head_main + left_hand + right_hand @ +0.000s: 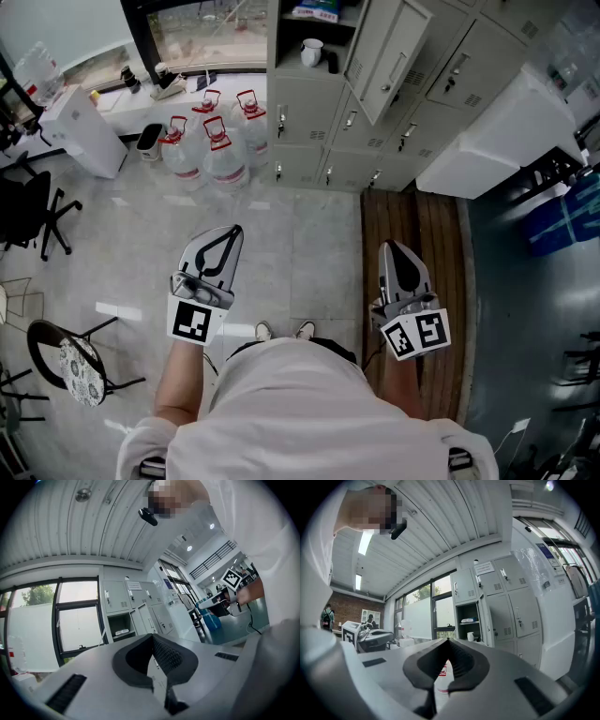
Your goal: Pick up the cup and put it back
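A white cup (311, 52) stands in an open compartment of the grey lockers (309, 131) ahead of me, beside a dark object. In the right gripper view the cup (470, 636) is small, on the lower shelf of that compartment, just above the jaws. My left gripper (232, 231) is held level at waist height over the floor, jaws shut and empty, far short of the lockers. My right gripper (387, 246) is level beside it, shut with nothing in it. In each gripper's own view, the left gripper (152, 637) and the right gripper (448, 640), the ribbed pads meet at the tip.
Several large water bottles (214, 141) stand on the floor left of the lockers. An open locker door (394, 56) juts out beside the cup's compartment. A wooden platform (412, 244) runs under my right side, a white appliance (497, 141) beyond it. A chair (28, 211) and a stool (75, 361) stand at left.
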